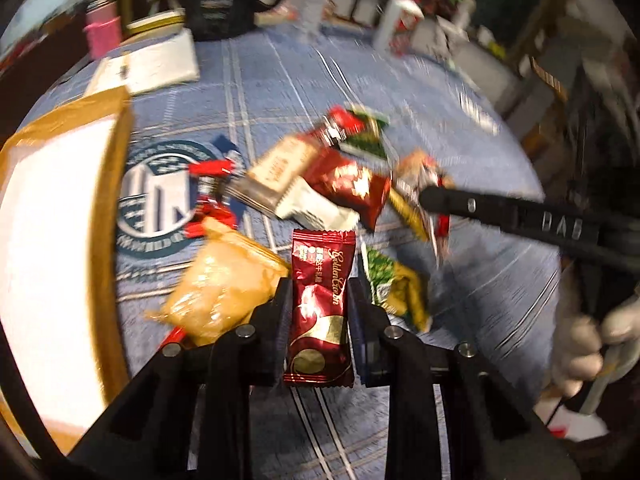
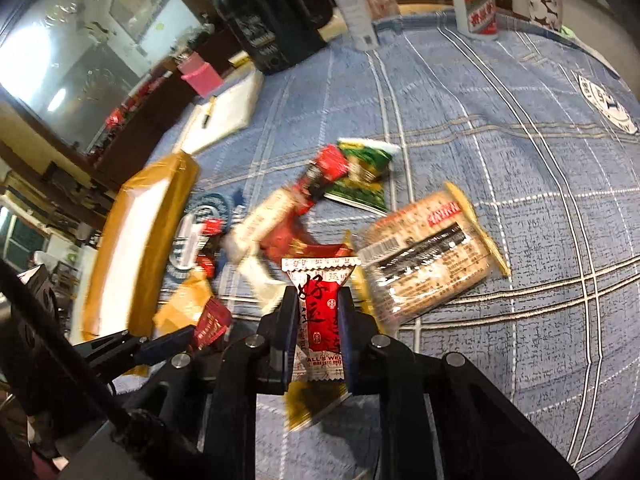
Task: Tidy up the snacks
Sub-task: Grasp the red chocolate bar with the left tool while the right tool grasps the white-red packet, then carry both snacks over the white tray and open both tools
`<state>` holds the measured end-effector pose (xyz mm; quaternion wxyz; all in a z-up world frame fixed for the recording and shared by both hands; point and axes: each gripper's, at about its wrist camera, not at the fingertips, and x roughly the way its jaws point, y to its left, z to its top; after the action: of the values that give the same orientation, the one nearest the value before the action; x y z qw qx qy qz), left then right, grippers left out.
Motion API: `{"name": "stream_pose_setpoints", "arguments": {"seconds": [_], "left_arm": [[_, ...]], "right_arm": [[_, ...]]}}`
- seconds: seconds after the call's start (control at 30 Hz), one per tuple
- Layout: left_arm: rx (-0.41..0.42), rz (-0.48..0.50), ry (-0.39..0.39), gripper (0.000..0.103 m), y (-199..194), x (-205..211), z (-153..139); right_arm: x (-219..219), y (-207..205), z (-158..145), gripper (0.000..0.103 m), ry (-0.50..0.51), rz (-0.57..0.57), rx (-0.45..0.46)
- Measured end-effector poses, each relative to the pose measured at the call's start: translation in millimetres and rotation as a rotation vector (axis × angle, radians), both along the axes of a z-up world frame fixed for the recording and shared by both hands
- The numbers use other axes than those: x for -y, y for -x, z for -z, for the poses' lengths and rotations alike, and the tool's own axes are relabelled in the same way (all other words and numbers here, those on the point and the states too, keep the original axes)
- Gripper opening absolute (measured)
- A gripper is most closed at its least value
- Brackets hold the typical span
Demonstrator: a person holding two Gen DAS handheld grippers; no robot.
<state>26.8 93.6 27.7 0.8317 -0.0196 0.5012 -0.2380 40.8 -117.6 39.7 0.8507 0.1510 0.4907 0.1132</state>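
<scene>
My left gripper [image 1: 319, 294] is shut on a dark red Golden Crown candy packet [image 1: 319, 308], held upright above the blue cloth. My right gripper [image 2: 319, 300] is shut on a red and white snack packet [image 2: 320, 320]. A pile of snacks [image 1: 320, 176] lies on the cloth ahead: a cream bar, red packets, green packets. A tan packet [image 1: 224, 288] and a green-yellow packet [image 1: 396, 288] lie beside my left fingers. A large clear cracker pack [image 2: 428, 260] lies right of my right gripper. The right gripper shows in the left wrist view [image 1: 434, 200] over the pile.
A shallow cardboard box with a white inside [image 1: 60, 240] stands at the left; it also shows in the right wrist view [image 2: 136, 240]. A black jug [image 2: 272, 12], white bottles [image 2: 356, 12], a notepad [image 2: 224, 116] and a pink box [image 2: 200, 74] stand at the table's far side.
</scene>
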Motion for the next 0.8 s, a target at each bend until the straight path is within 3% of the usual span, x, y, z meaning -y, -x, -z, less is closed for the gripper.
{"name": "stream_pose_setpoints", "arguments": {"seconds": [0.17,0.33,0.47,0.8], "left_arm": [[0.033,-0.18,0.064,0.028,7,-58,-30],[0.066,-0.35,-0.006,0.028,9,-125,-39],[0.052,-0.443,-0.06,0.028,3,-171,-25],[-0.045,-0.487,-0.076,0.029,-12,-225,15]], "right_arm": [[-28,2,-25,0.017,-0.036,-0.096,0.042],[-89,-2,-40,0.018,-0.089,-0.238,0.064],[-146,-8,-39,0.018,-0.104,-0.335,0.053],[-261,-34,6,0.018,-0.051,-0.457,-0.047]]}}
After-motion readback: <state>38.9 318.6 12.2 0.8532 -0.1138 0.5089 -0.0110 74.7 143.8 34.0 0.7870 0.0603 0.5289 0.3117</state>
